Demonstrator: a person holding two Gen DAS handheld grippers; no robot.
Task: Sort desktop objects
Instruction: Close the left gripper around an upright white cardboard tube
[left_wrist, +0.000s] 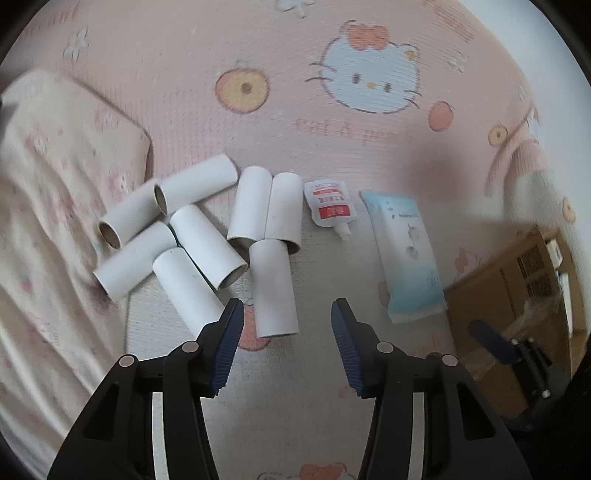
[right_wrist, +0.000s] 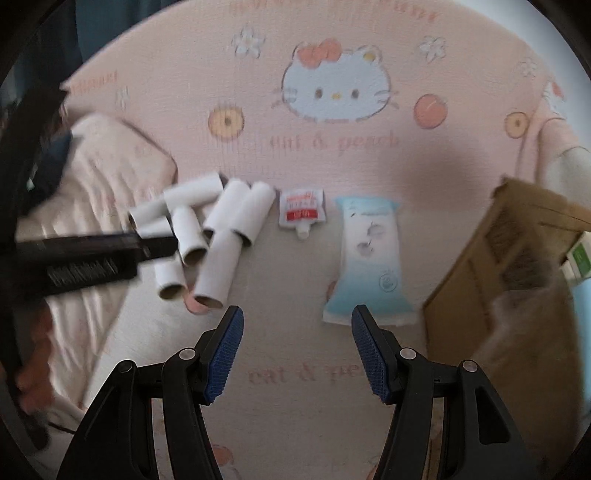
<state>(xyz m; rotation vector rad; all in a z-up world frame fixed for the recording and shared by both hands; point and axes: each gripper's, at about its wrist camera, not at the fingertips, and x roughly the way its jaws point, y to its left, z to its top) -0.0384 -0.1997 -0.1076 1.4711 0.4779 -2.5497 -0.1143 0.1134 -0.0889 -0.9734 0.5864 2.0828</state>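
Several white cardboard tubes (left_wrist: 192, 229) lie in a loose pile on the pink cartoon-print mat (left_wrist: 258, 55). To their right lie a small white pouch with a red label and a spout (left_wrist: 330, 205) and a pale blue wipes pack (left_wrist: 408, 251). My left gripper (left_wrist: 286, 314) hangs open just above the nearest tube (left_wrist: 274, 288), with nothing between its blue pads. In the right wrist view my right gripper (right_wrist: 297, 321) is open and empty over bare mat, between the tubes (right_wrist: 218, 236) and the wipes pack (right_wrist: 371, 258); the pouch (right_wrist: 303, 210) lies beyond. The left gripper's black arm (right_wrist: 92, 254) crosses the tubes there.
A cream pillow (left_wrist: 48, 177) lies left of the tubes. An open brown cardboard box (right_wrist: 517, 266) stands at the right, with a green and white item at its far side. The right gripper (left_wrist: 509, 350) shows blurred in front of the box (left_wrist: 517, 280) in the left wrist view.
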